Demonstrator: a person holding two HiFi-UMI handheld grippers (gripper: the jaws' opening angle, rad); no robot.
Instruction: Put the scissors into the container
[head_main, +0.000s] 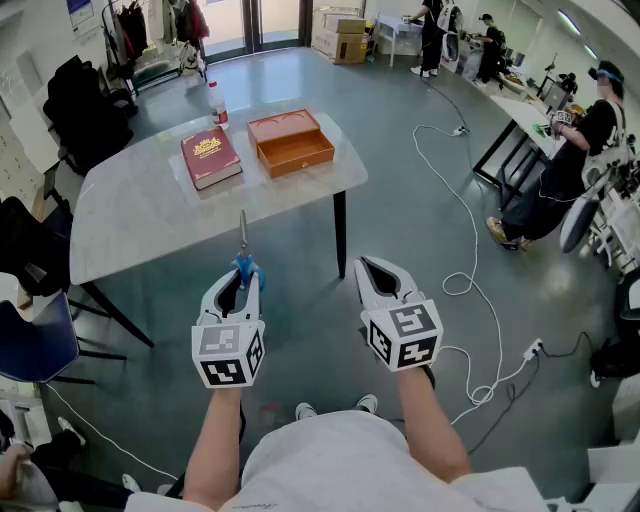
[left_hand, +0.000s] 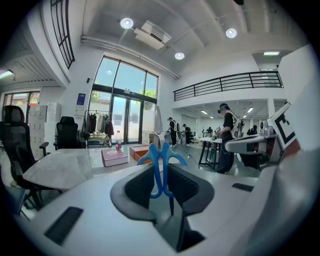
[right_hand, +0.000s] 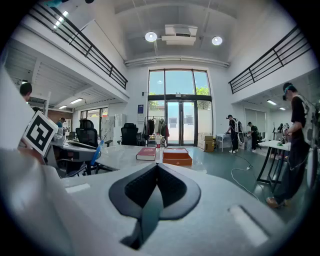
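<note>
The scissors (head_main: 243, 258) have blue handles and a thin metal blade that points away from me. My left gripper (head_main: 243, 278) is shut on the handles and holds them in the air, short of the table's near edge. In the left gripper view the blue handles of the scissors (left_hand: 161, 161) stick up from between the jaws of my left gripper (left_hand: 162, 176). The container (head_main: 291, 142) is an open orange box on the far right of the white table (head_main: 140, 215); it also shows as the orange container (right_hand: 176, 156). My right gripper (head_main: 366, 268) is shut and holds nothing.
A red book (head_main: 210, 156) lies left of the container, and a bottle (head_main: 217, 103) stands behind them. Black chairs (head_main: 35, 250) stand left of the table. White cables (head_main: 462, 285) trail over the floor at right, and people work at desks (head_main: 520, 110) at the far right.
</note>
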